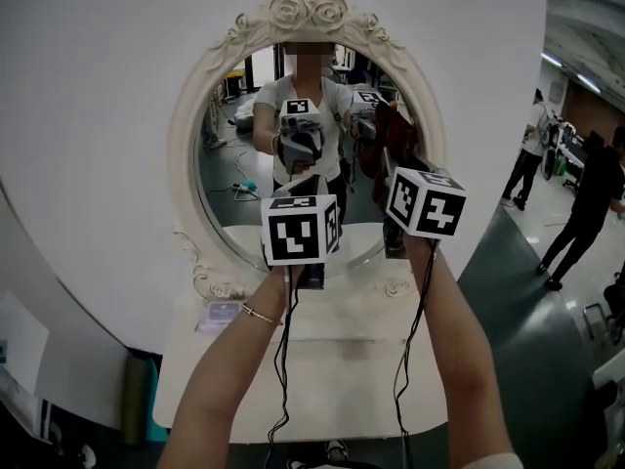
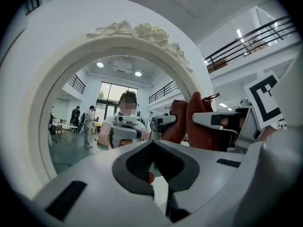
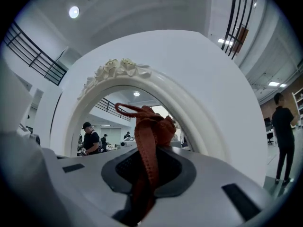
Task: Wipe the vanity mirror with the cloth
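Both grippers raised in front of the oval mirror, which has a white frame with a rose crest on top. Right gripper: jaws clamped on a rust-red cloth, which bunches up above the pads while a strip hangs down between them. From the left gripper view I see the cloth meet its own reflection at the right side of the glass, so it looks pressed against the mirror there, close to the frame. Left gripper: jaws pressed together with nothing between them, held level at the lower middle of the glass, just left of the right one. White shelf under the mirror. Two people stand well off to the right.
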### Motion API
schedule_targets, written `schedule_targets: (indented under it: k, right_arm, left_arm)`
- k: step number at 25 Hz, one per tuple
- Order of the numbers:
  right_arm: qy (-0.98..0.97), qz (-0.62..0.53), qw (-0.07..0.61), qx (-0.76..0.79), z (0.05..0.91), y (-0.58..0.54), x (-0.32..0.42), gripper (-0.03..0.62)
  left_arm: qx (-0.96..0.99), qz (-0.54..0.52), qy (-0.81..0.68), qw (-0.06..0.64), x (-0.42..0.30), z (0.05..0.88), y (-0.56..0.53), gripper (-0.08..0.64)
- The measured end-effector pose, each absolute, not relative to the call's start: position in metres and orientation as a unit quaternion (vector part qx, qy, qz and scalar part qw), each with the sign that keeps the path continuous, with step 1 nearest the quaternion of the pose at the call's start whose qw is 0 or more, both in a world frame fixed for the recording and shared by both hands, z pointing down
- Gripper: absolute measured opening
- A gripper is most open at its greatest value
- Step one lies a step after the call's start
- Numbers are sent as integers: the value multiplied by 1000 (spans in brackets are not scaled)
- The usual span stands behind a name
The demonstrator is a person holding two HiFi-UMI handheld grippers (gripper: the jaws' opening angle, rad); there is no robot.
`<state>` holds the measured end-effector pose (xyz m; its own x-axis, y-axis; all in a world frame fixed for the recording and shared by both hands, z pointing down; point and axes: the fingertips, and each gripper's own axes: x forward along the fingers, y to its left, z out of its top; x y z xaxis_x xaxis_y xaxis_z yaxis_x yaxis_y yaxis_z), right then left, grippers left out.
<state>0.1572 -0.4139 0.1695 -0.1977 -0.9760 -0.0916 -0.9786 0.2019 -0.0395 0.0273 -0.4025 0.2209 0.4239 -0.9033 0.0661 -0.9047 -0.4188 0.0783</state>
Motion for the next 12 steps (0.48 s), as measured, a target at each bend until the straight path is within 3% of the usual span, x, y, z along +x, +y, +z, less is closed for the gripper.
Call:
schedule_targets:
  k: [12]
  right_arm:
    - [843,25,49,-535,169,-423,-33,61]
  left_arm:
    - [774,-8,-631,56,-143,221,-395,3]
